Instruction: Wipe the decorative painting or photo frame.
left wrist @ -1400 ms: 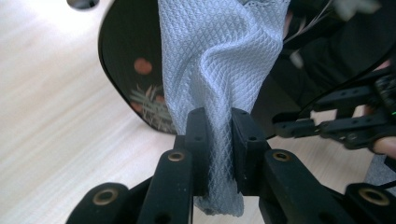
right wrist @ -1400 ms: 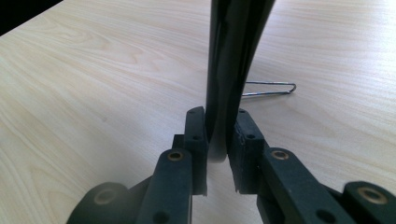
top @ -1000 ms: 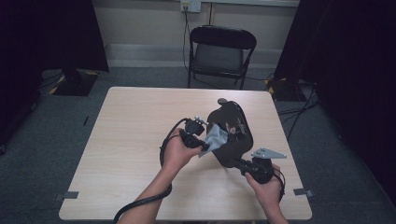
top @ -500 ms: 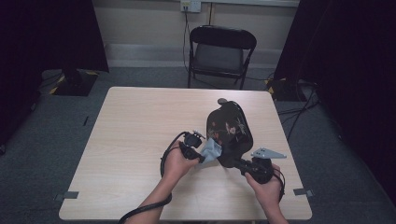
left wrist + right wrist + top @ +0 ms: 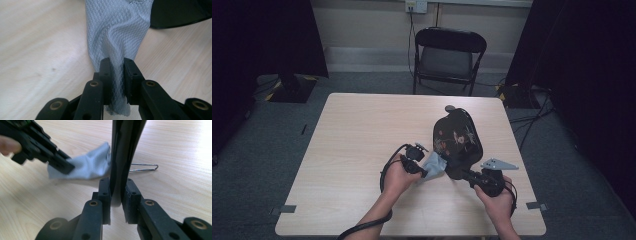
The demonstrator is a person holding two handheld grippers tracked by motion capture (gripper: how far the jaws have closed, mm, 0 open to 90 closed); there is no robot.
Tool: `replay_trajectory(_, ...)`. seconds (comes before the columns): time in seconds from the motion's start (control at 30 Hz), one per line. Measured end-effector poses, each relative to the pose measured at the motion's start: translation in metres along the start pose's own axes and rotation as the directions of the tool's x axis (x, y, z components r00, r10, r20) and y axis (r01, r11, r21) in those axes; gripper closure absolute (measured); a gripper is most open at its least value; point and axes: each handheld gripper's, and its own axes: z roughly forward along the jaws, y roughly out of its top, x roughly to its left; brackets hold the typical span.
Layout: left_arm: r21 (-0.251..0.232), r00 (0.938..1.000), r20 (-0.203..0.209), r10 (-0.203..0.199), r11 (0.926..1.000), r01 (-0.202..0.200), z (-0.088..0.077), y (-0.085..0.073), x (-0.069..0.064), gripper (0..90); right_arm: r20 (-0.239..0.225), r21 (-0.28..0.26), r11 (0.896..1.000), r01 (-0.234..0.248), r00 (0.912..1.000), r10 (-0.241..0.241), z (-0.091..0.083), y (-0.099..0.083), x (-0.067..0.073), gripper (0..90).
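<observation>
A black lacquered plate (image 5: 457,140) with a flower pattern stands tilted on its edge at the right of the table (image 5: 357,145). My right gripper (image 5: 463,174) is shut on the plate's lower rim (image 5: 126,145), and its jaws (image 5: 116,183) pinch the thin edge. My left gripper (image 5: 424,171) is shut on a grey-blue mesh cloth (image 5: 434,162). The cloth (image 5: 117,32) bunches between the jaws (image 5: 116,62) and reaches up to the plate's edge (image 5: 180,12). In the right gripper view the cloth (image 5: 85,166) touches the plate's left side, with the left gripper (image 5: 62,165) beside it.
A thin wire loop (image 5: 145,167) lies on the table behind the plate. A small grey piece (image 5: 451,108) sits by the plate's far tip. A black folding chair (image 5: 449,55) stands beyond the far edge. The left half of the table is bare wood.
My left hand has come down and toward the near edge with the cloth, from the plate's left face to its lower left rim. The right hand and plate stayed put.
</observation>
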Motion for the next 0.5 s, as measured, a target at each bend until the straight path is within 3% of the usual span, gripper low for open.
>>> replay_trajectory(0.2, -0.045, 0.9994, -0.031, 0.017, 0.9988, -0.019, -0.034, 0.017, 0.002, 78.7, -0.001, 0.001, 1.000, 0.000, 1.0000, 0.000, 0.000, 0.000, 0.000, 79.1)
replay_trajectory(0.5, -0.108, 0.9984, -0.042, 0.038, 0.9932, -0.042, -0.081, 0.042, -0.002, 78.7, 0.002, 0.003, 1.000, -0.001, 1.0000, 0.001, 0.000, 0.001, 0.000, 79.1)
